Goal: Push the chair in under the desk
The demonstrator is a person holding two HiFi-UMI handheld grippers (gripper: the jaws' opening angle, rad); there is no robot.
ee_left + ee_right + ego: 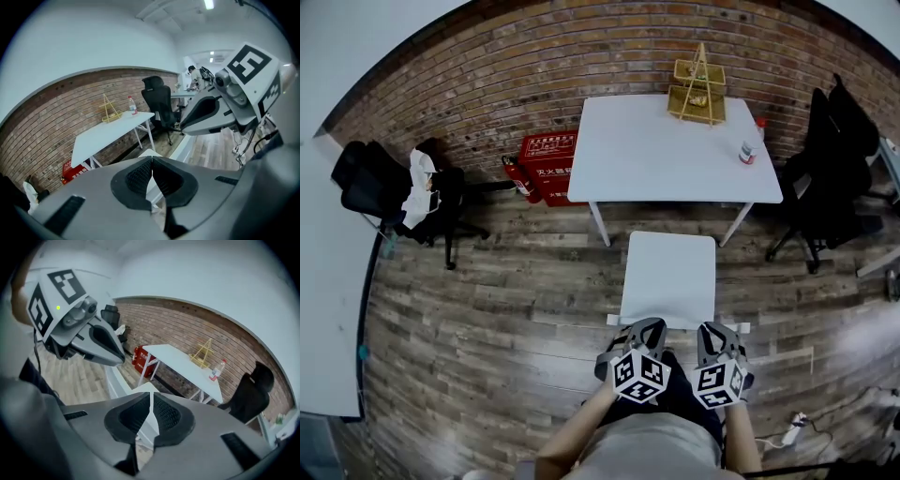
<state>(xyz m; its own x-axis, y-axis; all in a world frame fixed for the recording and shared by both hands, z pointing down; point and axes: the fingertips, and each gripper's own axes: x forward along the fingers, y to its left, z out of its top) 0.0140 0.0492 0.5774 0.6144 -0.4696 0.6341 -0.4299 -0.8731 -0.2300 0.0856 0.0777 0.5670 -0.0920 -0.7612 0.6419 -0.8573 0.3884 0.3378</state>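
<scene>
A white chair (668, 278) stands on the wood floor just in front of the white desk (656, 155), its seat outside the desk's front edge. Side by side at the top edge of the chair's backrest (748, 327) are my left gripper (644, 325) and right gripper (717, 328); whether they touch it I cannot tell. Both are shut with nothing between the pads. In the left gripper view the shut jaws (152, 164) point toward the desk (110, 131). The right gripper view shows its shut jaws (151, 401), the desk (183, 362) and the left gripper (89, 341).
On the desk stand a gold wire rack (698, 89) and a bottle (751, 145). A red box (548, 167) sits by the brick wall. Black office chairs stand at left (394, 192) and right (830, 169). A power strip (792, 433) lies at lower right.
</scene>
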